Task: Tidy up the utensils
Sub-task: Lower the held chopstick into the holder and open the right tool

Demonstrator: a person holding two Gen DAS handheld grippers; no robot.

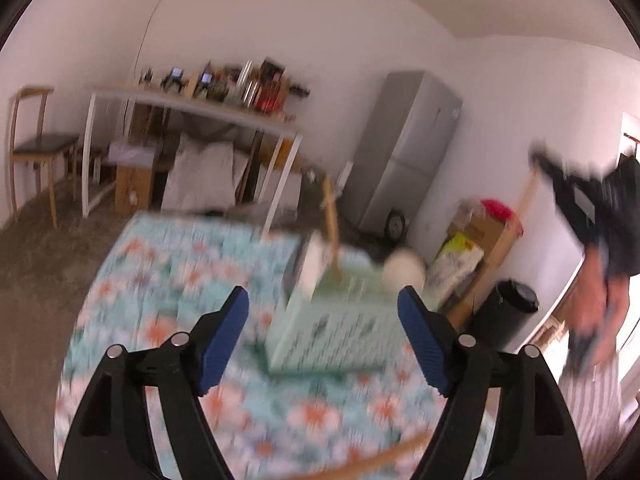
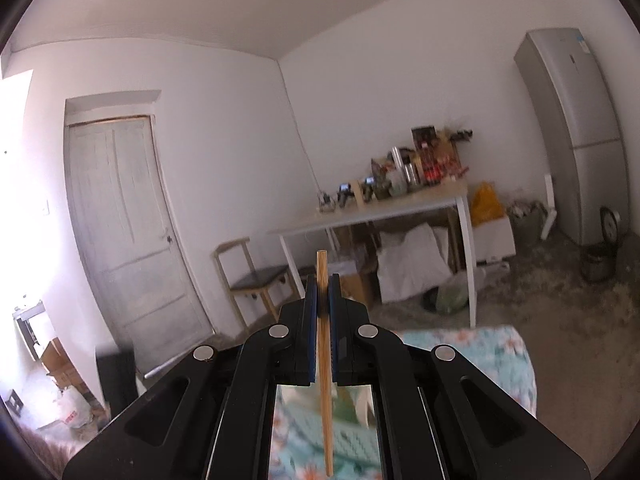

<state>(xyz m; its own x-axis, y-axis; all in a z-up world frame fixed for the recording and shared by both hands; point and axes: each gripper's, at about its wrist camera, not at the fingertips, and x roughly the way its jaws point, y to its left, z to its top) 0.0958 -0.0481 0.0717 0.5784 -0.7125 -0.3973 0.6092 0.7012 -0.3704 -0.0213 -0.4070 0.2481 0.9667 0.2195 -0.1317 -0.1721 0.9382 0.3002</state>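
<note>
The left wrist view is blurred. My left gripper [image 1: 323, 296] is open over a floral tablecloth [image 1: 168, 280], with nothing between its blue pads. Just beyond its fingertips stands a pale green utensil holder [image 1: 332, 328]. A wooden stick [image 1: 332, 236] stands upright in the holder, next to white items [image 1: 404, 270]. Another wooden stick [image 1: 380, 460] lies on the cloth below the gripper. My right gripper [image 2: 323, 280] is shut on a wooden chopstick [image 2: 325, 360], which it holds upright above the table edge. The left wrist view also catches that gripper [image 1: 560, 176] raised at the far right.
A white side table [image 2: 400, 210] crowded with bottles and boxes stands against the wall, beside a wooden chair [image 2: 256, 276]. A grey fridge [image 1: 404, 152] stands in the corner, with cardboard boxes [image 1: 476, 232] and a black bin [image 1: 508, 312] nearby. A pale door [image 2: 124, 220] is at left.
</note>
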